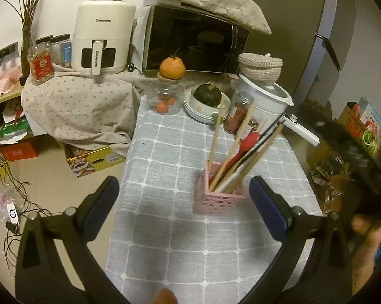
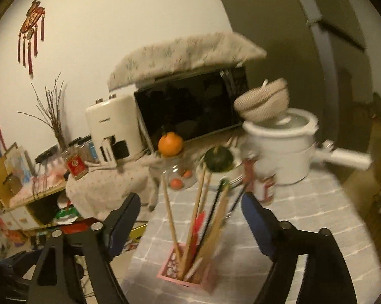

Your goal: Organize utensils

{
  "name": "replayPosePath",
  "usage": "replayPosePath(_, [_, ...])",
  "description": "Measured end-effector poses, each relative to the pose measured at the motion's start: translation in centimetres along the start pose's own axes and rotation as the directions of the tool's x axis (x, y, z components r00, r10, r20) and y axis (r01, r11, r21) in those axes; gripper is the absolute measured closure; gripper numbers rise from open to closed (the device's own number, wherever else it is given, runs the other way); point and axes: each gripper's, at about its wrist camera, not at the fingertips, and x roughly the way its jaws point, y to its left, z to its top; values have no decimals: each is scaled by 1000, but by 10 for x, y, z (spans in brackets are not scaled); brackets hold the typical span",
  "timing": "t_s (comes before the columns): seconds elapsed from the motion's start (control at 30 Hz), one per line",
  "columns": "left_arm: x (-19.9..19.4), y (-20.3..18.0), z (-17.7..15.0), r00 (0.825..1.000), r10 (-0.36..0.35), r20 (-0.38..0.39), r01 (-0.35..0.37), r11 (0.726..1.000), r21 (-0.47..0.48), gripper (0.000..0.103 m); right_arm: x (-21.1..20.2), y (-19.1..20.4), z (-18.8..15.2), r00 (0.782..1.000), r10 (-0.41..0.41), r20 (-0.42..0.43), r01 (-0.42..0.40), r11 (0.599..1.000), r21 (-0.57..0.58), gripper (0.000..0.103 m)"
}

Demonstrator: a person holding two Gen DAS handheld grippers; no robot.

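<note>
Left gripper [image 1: 184, 202] hangs with jaws spread wide, nothing between them, blue pads [image 1: 266, 212] visible on the inner faces. Pink holder [image 1: 217, 197] stands upright on the grey checked tablecloth [image 1: 165, 152], sitting just inside the right finger at about 2 o'clock from the gripper's midpoint, not touching it as far as can be told. Holder is packed with utensils: wooden chopsticks [image 1: 241, 141], a red spoon [image 1: 249, 140] and dark sticks, all leaning toward 1 o'clock. Right gripper [image 2: 190, 220] also gapes wide and carries nothing; in its view the same pink holder [image 2: 190, 276] sits at 6 o'clock between the 2 fingers, the chopsticks [image 2: 170, 217] fanning up toward 12 o'clock. That view is motion-blurred, so contact cannot be judged. Behind the holder, toward 12 o'clock in the left view: glass jar [image 1: 167, 96] with an orange [image 1: 172, 67] on its lid, stacked plates [image 1: 198, 112] carrying a dark green squash [image 1: 207, 95], a spice jar [image 1: 238, 112], a white pot [image 1: 263, 98] topped by a woven basket [image 1: 260, 64]. Farther back stand a microwave [image 1: 195, 43] under a floral cloth and a white air fryer [image 1: 103, 35] at 11 o'clock.
</note>
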Motion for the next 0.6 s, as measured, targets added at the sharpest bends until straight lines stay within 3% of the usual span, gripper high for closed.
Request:
replayPosePath(0.07, [-9,-6,-3,1000,0,25,0,1000,0,0,-24,-2,5,998,-55,16,55,998,-17,0])
replayPosePath(0.23, [-25,-29,-17,996,66,65,-70,996,63,0,-78,-12,0,994,-113,1,113,992,-61,0])
replayPosePath(0.4, [-37,-51,-27,998,35,45,-39,995,94,0,-116,-30,-12,977,-211,-40,208,976,-69,0])
replayPosePath(0.6, [-62,-85,-30,994,15,108,-33,984,175,0,-153,-46,-22,941,-336,-38,332,939,-89,0])
